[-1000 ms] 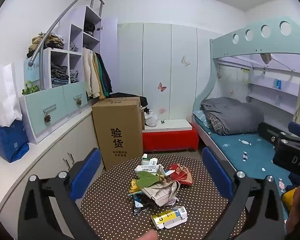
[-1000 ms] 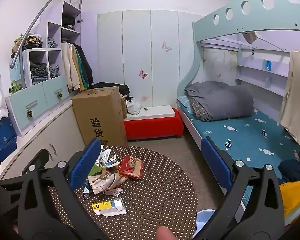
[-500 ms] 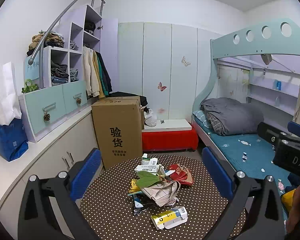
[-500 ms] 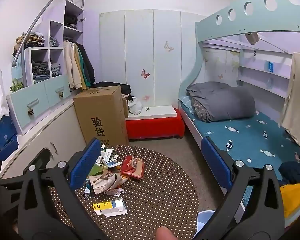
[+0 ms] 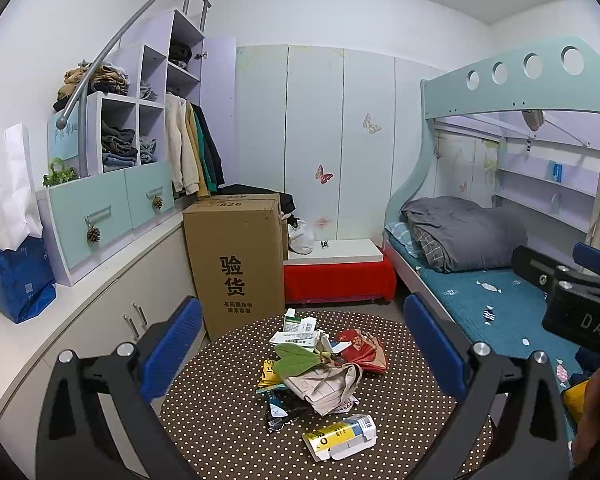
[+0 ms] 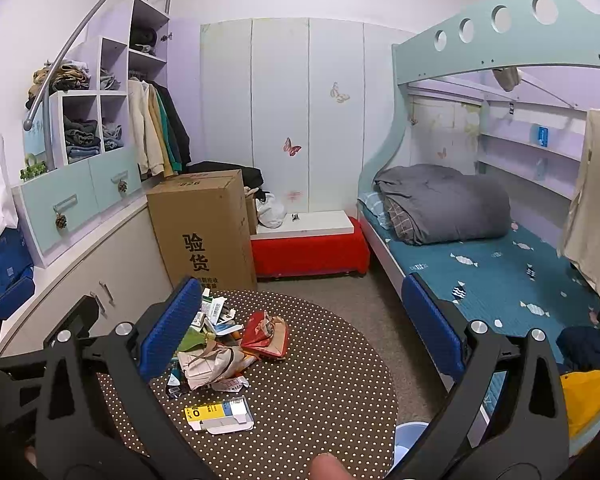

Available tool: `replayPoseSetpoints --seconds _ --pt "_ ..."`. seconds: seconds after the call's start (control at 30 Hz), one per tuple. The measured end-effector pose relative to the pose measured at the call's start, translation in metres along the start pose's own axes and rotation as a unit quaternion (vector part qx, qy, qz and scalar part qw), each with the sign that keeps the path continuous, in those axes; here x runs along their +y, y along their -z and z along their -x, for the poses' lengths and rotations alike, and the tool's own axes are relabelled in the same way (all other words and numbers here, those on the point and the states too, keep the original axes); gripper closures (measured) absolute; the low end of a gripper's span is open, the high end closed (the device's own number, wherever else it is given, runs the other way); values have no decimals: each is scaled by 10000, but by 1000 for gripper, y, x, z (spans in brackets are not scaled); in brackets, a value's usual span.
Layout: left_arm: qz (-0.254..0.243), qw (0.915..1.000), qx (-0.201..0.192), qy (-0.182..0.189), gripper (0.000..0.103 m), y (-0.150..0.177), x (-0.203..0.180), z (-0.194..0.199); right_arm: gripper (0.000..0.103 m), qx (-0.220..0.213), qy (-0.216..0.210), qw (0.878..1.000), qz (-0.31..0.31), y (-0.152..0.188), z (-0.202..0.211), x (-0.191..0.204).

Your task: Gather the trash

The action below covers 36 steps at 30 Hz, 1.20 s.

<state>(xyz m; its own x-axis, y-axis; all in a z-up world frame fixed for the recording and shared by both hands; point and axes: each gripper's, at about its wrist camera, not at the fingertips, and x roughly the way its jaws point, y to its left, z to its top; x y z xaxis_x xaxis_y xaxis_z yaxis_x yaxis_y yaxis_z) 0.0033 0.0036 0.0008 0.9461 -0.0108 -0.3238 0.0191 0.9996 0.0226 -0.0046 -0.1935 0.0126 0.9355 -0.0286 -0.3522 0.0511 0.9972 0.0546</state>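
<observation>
A pile of trash (image 5: 318, 372) lies on a round brown polka-dot table (image 5: 220, 412): crumpled paper, a green leaf-shaped piece, a red wrapper (image 5: 362, 354), white packets and a flattened yellow-and-white carton (image 5: 340, 436). The pile also shows in the right wrist view (image 6: 220, 352), with the carton (image 6: 220, 414) nearest. My left gripper (image 5: 304, 356) is open and empty, held above the table short of the pile. My right gripper (image 6: 300, 328) is open and empty, to the right of the pile. The right gripper's body shows at the left wrist view's right edge (image 5: 580, 304).
A tall cardboard box (image 5: 236, 264) stands behind the table. A red bench (image 5: 336, 280) is beyond it. A bunk bed (image 6: 480, 264) with a grey duvet runs along the right. Cabinets and a counter (image 5: 100, 296) line the left wall. A pale blue bin rim (image 6: 410, 436) shows beside the table.
Both views have shifted only slightly; the right gripper has drifted a little. The trash has not moved and both grippers stay open.
</observation>
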Motion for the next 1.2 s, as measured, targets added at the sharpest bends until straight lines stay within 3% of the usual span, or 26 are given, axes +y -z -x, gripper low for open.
replayPoseSetpoints --seconds 0.43,0.73,1.03,1.2 --pt "33 10000 55 -16 4 3 8 -7 5 88 -25 9999 101 -2 -10 9" --pt "112 9993 322 -132 4 15 24 -28 5 302 -61 9993 228 0 -32 22" --pt "175 9955 852 -387 4 48 54 -63 5 979 -342 9939 369 27 -86 40" --pt "228 9910 1218 -498 4 73 76 -85 5 1617 -638 9835 509 57 -130 59"
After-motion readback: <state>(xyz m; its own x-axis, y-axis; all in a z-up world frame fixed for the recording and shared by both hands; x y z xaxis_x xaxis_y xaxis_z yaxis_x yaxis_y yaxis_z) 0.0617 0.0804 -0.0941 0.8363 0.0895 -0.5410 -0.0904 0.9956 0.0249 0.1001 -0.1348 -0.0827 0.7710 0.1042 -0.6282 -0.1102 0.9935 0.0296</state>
